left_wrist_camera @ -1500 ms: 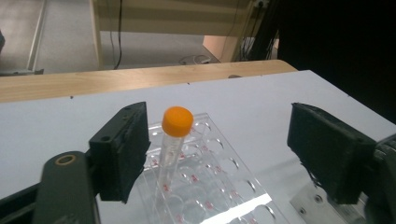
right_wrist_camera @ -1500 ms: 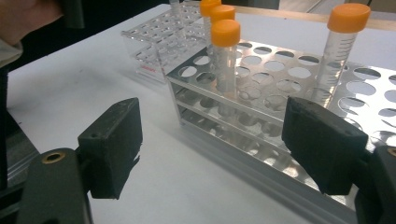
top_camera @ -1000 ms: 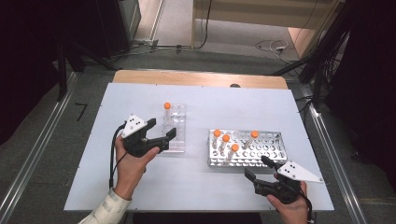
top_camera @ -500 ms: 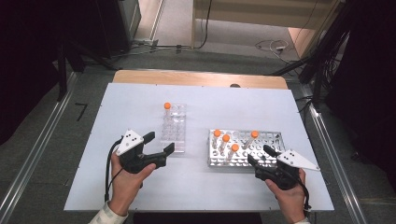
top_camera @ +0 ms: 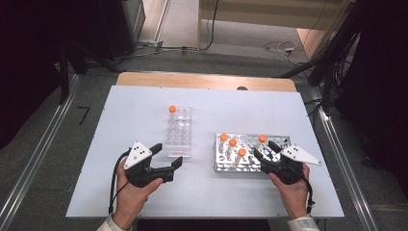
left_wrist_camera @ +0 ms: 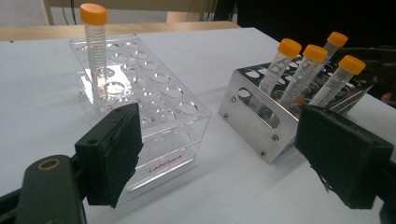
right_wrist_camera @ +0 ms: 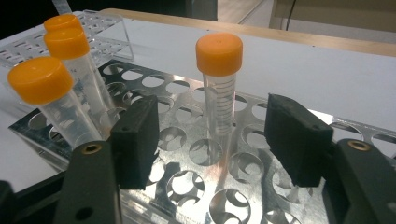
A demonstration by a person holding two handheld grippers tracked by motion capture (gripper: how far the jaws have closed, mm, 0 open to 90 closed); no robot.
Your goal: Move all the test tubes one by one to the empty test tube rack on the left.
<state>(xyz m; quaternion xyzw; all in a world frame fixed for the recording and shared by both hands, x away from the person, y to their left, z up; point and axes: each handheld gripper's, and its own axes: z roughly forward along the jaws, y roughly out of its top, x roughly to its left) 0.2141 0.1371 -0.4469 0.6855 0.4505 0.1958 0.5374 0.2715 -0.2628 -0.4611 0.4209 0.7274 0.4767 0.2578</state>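
A clear plastic rack (top_camera: 178, 132) (left_wrist_camera: 154, 93) holds one orange-capped tube (top_camera: 172, 109) (left_wrist_camera: 95, 51) at its far left corner. To its right, a metal rack (top_camera: 250, 167) (left_wrist_camera: 254, 116) (right_wrist_camera: 187, 154) carries several orange-capped tubes. My left gripper (top_camera: 168, 155) (left_wrist_camera: 229, 158) is open and empty, just in front of the clear rack. My right gripper (top_camera: 263, 150) (right_wrist_camera: 215, 140) reaches over the metal rack. Its jaws have just been closing on either side of the rightmost tube (top_camera: 262, 138) (right_wrist_camera: 219, 84). The pads (right_wrist_camera: 294, 140) stand apart from the tube.
Three other tubes (top_camera: 233, 142) (right_wrist_camera: 65, 70) stand in the metal rack's left part, close to my right gripper's left jaw. The white table (top_camera: 144, 101) ends in a wooden strip (top_camera: 207, 81) at the back. Cables trail from both grippers toward the near edge.
My right gripper has moved forward from the near edge onto the metal rack, and its jaws have narrowed. My left gripper has drawn back a little toward the near edge, away from the clear rack.
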